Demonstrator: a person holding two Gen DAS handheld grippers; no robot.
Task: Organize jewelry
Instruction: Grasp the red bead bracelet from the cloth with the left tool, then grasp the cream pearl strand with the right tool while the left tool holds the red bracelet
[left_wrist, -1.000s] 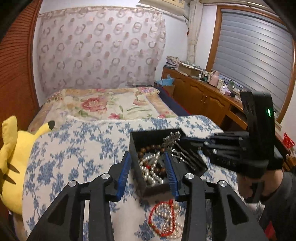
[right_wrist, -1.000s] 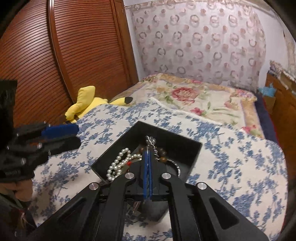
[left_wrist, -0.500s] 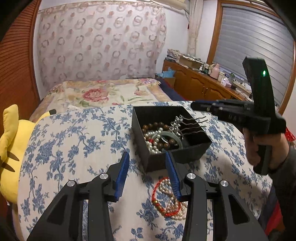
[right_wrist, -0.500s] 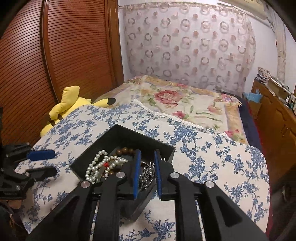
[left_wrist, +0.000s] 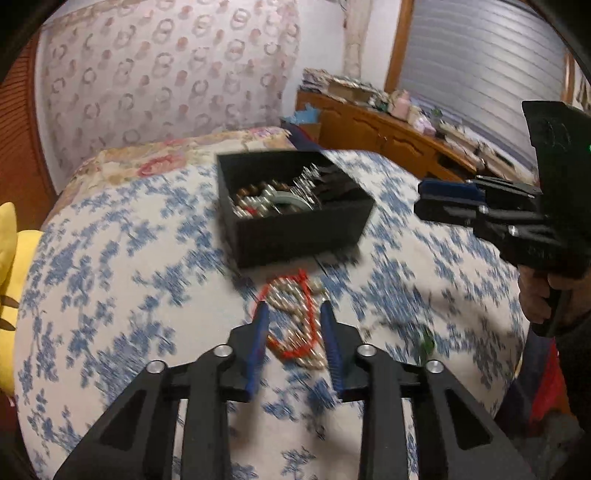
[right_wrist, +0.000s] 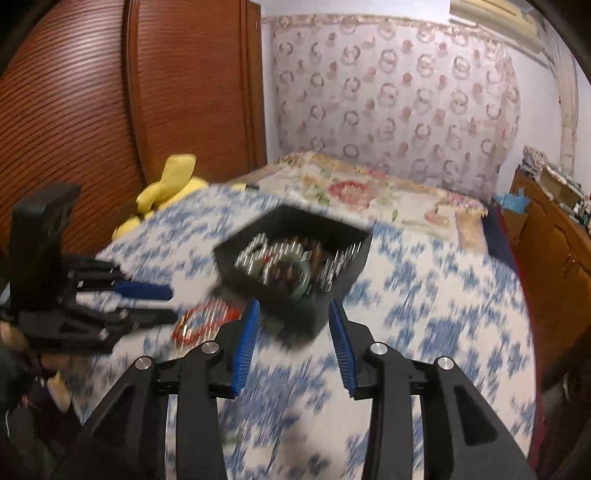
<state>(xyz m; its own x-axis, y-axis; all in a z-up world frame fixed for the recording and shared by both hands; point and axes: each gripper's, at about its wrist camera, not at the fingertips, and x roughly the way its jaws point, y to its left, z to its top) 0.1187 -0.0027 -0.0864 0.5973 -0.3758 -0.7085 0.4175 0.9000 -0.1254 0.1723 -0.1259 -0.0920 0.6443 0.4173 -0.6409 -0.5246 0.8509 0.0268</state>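
A black box (left_wrist: 303, 229) stands on the blue-flowered bedspread and holds beads, pearls and silver hair clips (left_wrist: 314, 177). In front of it lies a red and pearl necklace (left_wrist: 295, 325). My left gripper (left_wrist: 293, 310) hangs low over this necklace with its jaws closing, one finger either side of it; the pads do not visibly press. My right gripper (right_wrist: 294, 308) is pulled back from the box (right_wrist: 236, 269), its jaws opening and empty. The right wrist view also shows the necklace (right_wrist: 207, 319) and the left gripper (right_wrist: 171, 302). The right gripper (left_wrist: 432, 201) appears at the right of the left wrist view.
A yellow plush toy (right_wrist: 166, 192) lies at the bed's left edge by the brown wardrobe (right_wrist: 92, 110). A cluttered wooden dresser (left_wrist: 388, 129) runs along the right. A small green object (left_wrist: 426, 339) rests on the bedspread (left_wrist: 129, 277) right of the necklace.
My right gripper left the silver hair clips in the box, drew back out of it and opened. My left gripper came down from the box to the red and pearl necklace and narrowed.
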